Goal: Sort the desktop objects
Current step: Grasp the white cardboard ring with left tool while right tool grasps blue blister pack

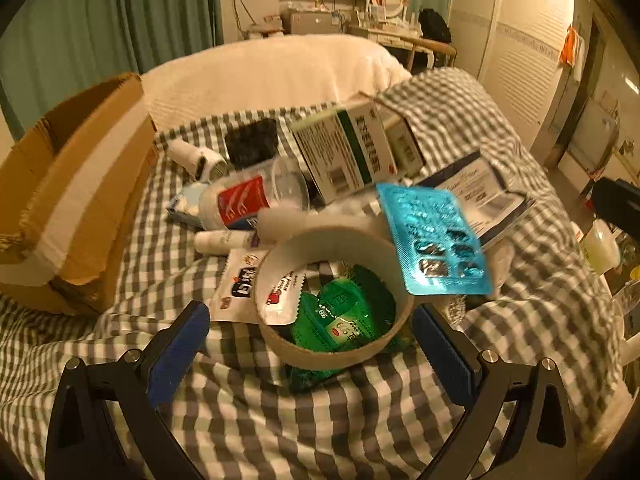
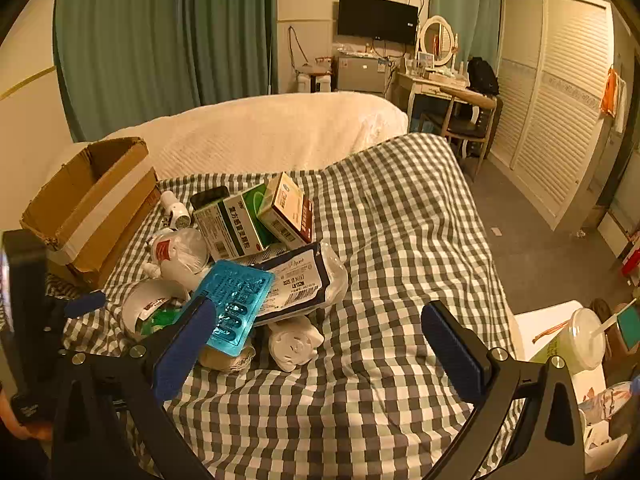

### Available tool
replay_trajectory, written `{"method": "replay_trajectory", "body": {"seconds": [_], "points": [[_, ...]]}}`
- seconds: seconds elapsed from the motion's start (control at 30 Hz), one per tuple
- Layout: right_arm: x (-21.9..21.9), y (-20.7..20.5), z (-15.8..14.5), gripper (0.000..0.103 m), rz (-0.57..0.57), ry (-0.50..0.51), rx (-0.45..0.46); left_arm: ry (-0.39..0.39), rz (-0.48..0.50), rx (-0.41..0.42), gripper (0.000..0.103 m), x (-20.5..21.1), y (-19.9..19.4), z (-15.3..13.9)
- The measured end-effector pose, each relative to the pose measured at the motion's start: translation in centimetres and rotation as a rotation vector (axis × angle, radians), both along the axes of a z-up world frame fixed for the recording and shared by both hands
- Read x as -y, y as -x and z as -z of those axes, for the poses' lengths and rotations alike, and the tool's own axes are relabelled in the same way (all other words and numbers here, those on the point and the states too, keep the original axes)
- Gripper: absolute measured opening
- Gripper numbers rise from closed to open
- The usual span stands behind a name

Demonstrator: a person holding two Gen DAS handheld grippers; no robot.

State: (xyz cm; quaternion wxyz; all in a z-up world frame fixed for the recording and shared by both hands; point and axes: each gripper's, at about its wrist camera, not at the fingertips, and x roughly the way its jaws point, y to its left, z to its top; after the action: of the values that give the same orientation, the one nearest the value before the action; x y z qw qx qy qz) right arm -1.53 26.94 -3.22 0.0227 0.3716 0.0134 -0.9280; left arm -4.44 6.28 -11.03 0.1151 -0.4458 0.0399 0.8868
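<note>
A pile of small objects lies on a checked cloth (image 1: 360,412). My left gripper (image 1: 312,354) is open, its fingers on either side of a tape roll (image 1: 344,248) that rings green sachets (image 1: 344,316). A blue blister pack (image 1: 434,236) leans on the roll. Behind are a medicine box (image 1: 344,148), a clear jar with a red label (image 1: 244,200) and a small white tube (image 1: 224,240). My right gripper (image 2: 324,350) is open and empty above the cloth, right of the pile; the blister pack (image 2: 236,296) and a white pig figure (image 2: 294,342) lie near its left finger.
An open cardboard box (image 1: 76,184) stands at the left of the pile and also shows in the right wrist view (image 2: 92,200). A white blanket (image 2: 256,132) lies behind. A side table with a drink cup (image 2: 576,340) stands at the right.
</note>
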Motion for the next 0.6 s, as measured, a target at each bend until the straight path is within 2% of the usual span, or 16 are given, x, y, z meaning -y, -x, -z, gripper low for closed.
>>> {"method": "replay_trajectory", "body": {"seconds": [0.17, 0.2, 0.23, 0.37, 0.6], "points": [[0.6, 1.6, 1.2, 0.102, -0.013, 0.015, 0.043, 0.001, 0.026, 0.025, 0.103, -0.3, 1.5, 1.5], [0.8, 1.8, 1.4, 0.103, -0.017, 0.016, 0.051, -0.005, 0.032, 0.026, 0.097, -0.3, 1.7, 1.6], [1.1, 2.0, 1.6, 0.102, -0.023, 0.017, 0.060, -0.017, 0.033, 0.025, 0.085, -0.2, 1.9, 1.6], [2.7, 2.8, 1.9, 0.102, -0.058, 0.032, 0.094, -0.071, 0.012, 0.020, 0.085, 1.0, 2.3, 1.2], [6.1, 5.1, 2.9, 0.102, -0.054, 0.086, 0.185, 0.012, -0.141, -0.117, 0.085, 5.2, 1.6, -0.9]]}}
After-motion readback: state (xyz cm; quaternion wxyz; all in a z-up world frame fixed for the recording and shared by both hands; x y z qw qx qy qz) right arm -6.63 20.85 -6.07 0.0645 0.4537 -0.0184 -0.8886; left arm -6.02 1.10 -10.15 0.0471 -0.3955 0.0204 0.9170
